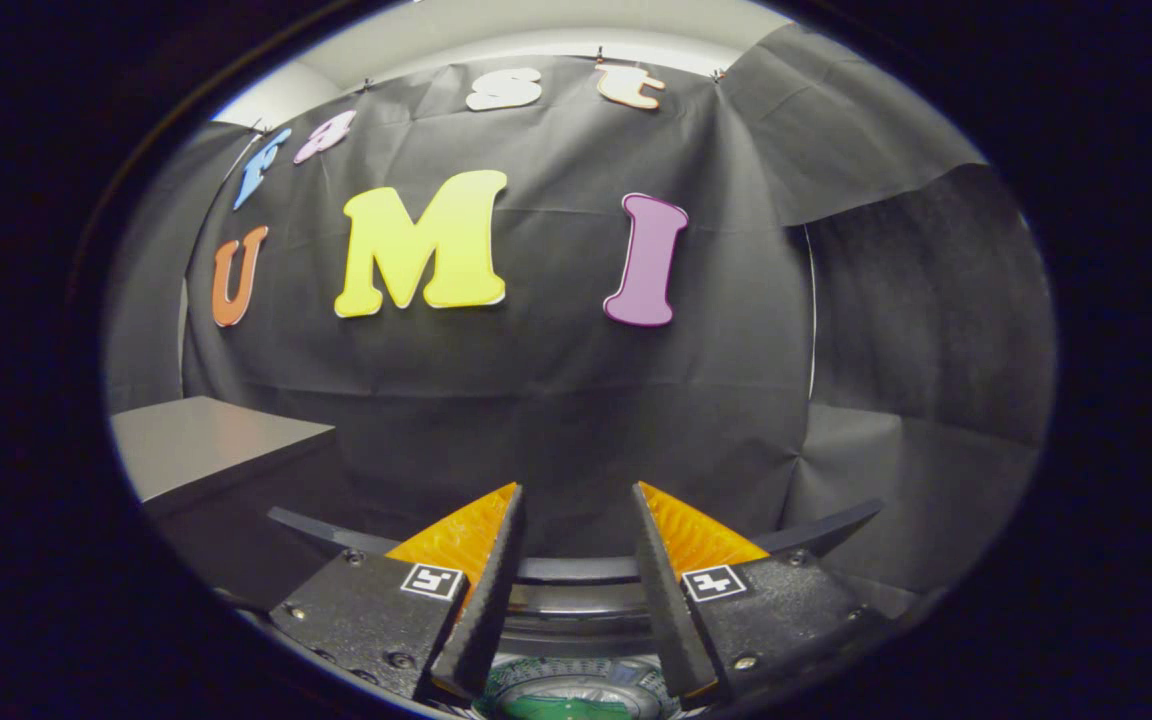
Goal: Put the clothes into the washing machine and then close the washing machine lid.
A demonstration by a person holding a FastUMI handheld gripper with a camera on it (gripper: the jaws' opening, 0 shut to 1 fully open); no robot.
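Washer (pixel 576 590) sits right below and just ahead of the gripper (pixel 576 520) — fingers apart, holding nothing — with its dark lid rim curving behind the fingertips, drum underneath.

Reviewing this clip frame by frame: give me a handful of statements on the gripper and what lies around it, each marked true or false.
1. The gripper has its fingers apart with nothing between them. True.
2. A piece of clothing hangs from the fingers. False: no cloth is on them; the gap is bare.
3. The washing machine's round opening lies just below and between the fingers. True.
4. A grey table stands off to one side, beyond the fingers. True.
5. The fingers press on the dark curved lid. False: the lid's edge runs behind them, untouched.
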